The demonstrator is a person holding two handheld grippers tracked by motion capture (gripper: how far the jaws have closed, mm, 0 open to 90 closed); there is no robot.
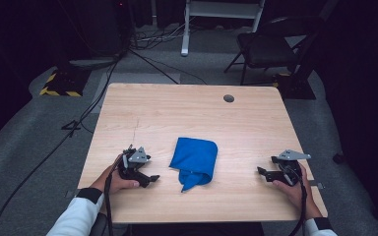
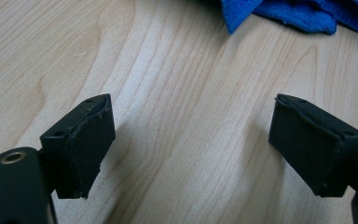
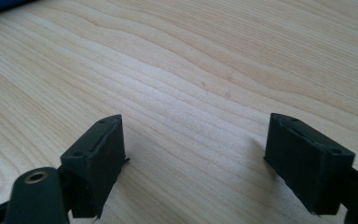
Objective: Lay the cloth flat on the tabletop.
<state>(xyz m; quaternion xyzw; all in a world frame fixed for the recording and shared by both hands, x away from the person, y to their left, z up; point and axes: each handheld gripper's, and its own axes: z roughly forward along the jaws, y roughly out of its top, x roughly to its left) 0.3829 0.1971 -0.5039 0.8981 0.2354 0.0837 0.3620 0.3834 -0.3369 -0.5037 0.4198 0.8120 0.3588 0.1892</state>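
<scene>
The left gripper (image 1: pixel 147 178) and right gripper (image 1: pixel 264 172) are resting low, jaws spread wide, each gripped by a hand, pointing inward.

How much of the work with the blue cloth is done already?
Judging by its shape, some is: the crumpled blue cloth lies loosely folded on the light wooden table, with one corner poking out toward the person. Nothing is in hand; the left gripper and right gripper rest open on either side, fingers empty. Probably left: grabbing the cloth and tidying the fold.
</scene>
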